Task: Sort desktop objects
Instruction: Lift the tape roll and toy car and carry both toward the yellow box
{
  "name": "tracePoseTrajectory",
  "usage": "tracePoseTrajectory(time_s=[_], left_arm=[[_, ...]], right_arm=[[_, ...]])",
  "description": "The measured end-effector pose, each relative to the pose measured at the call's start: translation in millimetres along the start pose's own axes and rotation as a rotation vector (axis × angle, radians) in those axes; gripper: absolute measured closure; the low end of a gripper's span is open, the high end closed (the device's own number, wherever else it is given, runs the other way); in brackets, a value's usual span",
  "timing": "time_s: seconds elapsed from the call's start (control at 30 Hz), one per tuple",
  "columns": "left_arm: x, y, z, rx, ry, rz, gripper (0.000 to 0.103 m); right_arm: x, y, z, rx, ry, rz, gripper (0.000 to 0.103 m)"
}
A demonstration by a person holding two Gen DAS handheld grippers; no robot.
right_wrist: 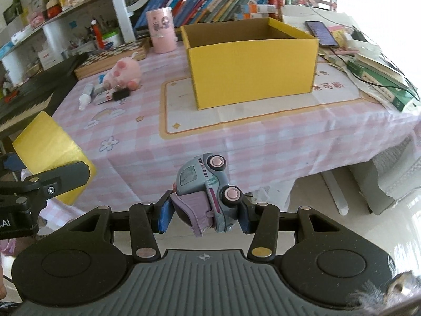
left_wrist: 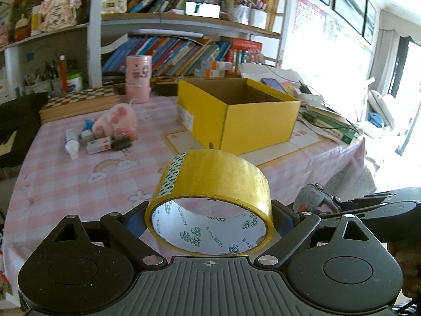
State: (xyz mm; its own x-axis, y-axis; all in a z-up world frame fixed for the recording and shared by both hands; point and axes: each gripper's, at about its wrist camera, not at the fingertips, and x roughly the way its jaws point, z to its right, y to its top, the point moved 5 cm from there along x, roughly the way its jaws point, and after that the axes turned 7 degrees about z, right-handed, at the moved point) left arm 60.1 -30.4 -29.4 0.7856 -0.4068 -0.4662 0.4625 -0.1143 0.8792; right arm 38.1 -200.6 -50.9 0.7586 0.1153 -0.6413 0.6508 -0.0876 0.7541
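Note:
My left gripper (left_wrist: 209, 220) is shut on a wide roll of yellow tape (left_wrist: 210, 181), held off the table's near edge; the same tape roll (right_wrist: 50, 147) shows at the left of the right wrist view. My right gripper (right_wrist: 205, 216) is shut on a grey and purple toy truck (right_wrist: 208, 189), tipped on its side, also in front of the table; the toy truck (left_wrist: 314, 201) peeks in at the right of the left view. An open yellow cardboard box (right_wrist: 250, 60) stands on the pink checked tablecloth (right_wrist: 136, 142), and this box (left_wrist: 236, 110) lies beyond the tape.
On the table's left lie a pink plush pig (left_wrist: 119, 121), a white tube (left_wrist: 71, 142), small cartons and a black clip (left_wrist: 121, 143). A pink canister (left_wrist: 138, 79) and a chessboard (left_wrist: 79, 102) stand behind. Books, cables and a phone (right_wrist: 322, 33) crowd the right side. Bookshelves fill the back.

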Motion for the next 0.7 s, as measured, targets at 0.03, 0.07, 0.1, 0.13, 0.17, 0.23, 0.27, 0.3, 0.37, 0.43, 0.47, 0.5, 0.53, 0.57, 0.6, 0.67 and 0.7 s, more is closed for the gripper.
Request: tracePoseTrajectory(time_s=[0.03,0.07,0.1,0.13,0.17,0.23,0.27,0.3,0.37,0.43,0.47,0.5,0.53,0.57,0.6,0.67,0.7], left_arm=[[1.1,0.5,2.2,0.006,-0.006,0.001,0.009],[2.3,1.6,4.5,0.012,-0.011,0.004,0.009],[3.4,2.7,6.5,0.018,-0.015,0.007,0.009],[4.5,3.6,7.7,0.021,-0.018,0.01,0.009],[6.0,4.6,8.5,0.023,-0.02,0.01,0.009],[9.1,5.8,10.3,0.026,-0.022,0.007,0.009],[10.6,6.5,11.5,0.028,-0.023,0.006,0.009],[12.4,7.6,12.7,0.03,-0.024,0.005,0.009],[15.7,9.2,14.7,0.035,-0.027,0.004,0.009],[19.0,10.7,16.1,0.04,-0.029,0.002,0.009],[20.3,11.2,17.1,0.042,-0.03,0.002,0.009],[22.0,12.0,17.9,0.044,-0.032,0.001,0.009],[23.0,12.3,18.6,0.045,-0.033,0.001,0.009],[24.5,13.0,19.5,0.046,-0.036,0.0,0.009],[26.3,13.7,20.3,0.047,-0.038,0.0,0.009],[29.9,15.2,22.2,0.05,-0.045,-0.002,0.009],[31.2,15.9,23.2,0.052,-0.048,-0.002,0.009]], right_arm=[[-0.2,0.6,2.9,0.007,-0.006,0.003,0.057],[-0.5,1.5,5.6,0.013,-0.01,0.005,0.058],[-0.7,2.4,8.6,0.019,-0.015,0.007,0.058],[-0.6,3.2,11.1,0.023,-0.019,0.01,0.058],[-0.5,4.3,13.3,0.026,-0.022,0.012,0.058],[0.3,6.5,16.0,0.029,-0.026,0.015,0.058],[1.0,7.5,17.2,0.03,-0.027,0.016,0.058],[2.0,8.5,18.3,0.03,-0.027,0.016,0.058],[2.3,8.5,18.6,0.03,-0.027,0.015,0.058],[3.9,10.4,21.5,0.033,-0.027,0.014,0.058],[5.0,11.3,23.3,0.034,-0.028,0.012,0.058],[6.3,12.7,24.7,0.035,-0.028,0.011,0.058],[7.1,13.4,26.0,0.036,-0.029,0.01,0.058],[7.8,14.3,27.3,0.036,-0.03,0.009,0.058],[9.0,15.3,28.7,0.037,-0.032,0.008,0.057],[10.2,16.5,31.4,0.038,-0.035,0.007,0.058],[10.5,17.1,32.8,0.039,-0.038,0.006,0.058]])
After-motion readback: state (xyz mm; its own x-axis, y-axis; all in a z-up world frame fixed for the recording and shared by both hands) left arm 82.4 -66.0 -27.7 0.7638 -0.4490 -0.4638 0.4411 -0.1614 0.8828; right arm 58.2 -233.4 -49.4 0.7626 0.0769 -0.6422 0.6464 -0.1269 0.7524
